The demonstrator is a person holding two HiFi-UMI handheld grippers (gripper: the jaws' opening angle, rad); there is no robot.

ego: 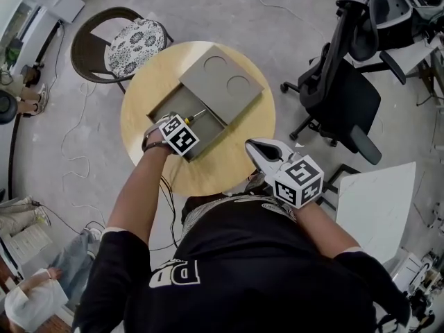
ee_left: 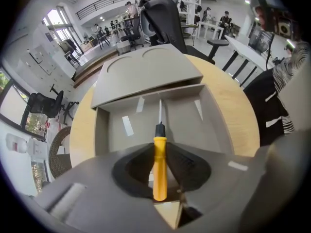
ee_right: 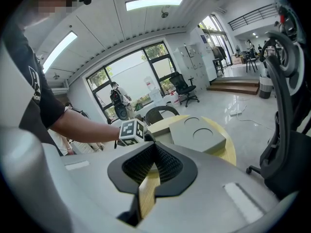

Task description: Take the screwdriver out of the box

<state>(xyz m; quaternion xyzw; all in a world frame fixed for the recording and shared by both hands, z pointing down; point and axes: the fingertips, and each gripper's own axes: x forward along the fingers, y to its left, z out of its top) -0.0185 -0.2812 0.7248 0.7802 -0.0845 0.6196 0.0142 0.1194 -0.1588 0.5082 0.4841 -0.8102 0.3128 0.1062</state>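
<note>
A yellow-handled screwdriver [ee_left: 160, 165] with a thin metal shaft lies inside the open grey box [ee_left: 104, 130], its tip pointing toward the box's slid-back lid [ee_left: 146, 72]. My left gripper [ee_left: 160, 147] points steeply down into the box, and its dark pads press on both sides of the handle. In the head view the screwdriver's shaft [ego: 198, 114] sticks out just beyond the left gripper [ego: 179, 123] over the box [ego: 161, 107]. My right gripper [ego: 254, 146] hovers by the near right edge of the round wooden table [ego: 215, 172], shut on nothing.
The lid [ego: 222, 82] with two round recesses covers the box's far half. A wicker chair with a patterned cushion [ego: 135, 44] stands at the table's far left, a black office chair [ego: 340, 89] to the right, a white panel [ego: 378, 200] near right. Cables lie on the floor.
</note>
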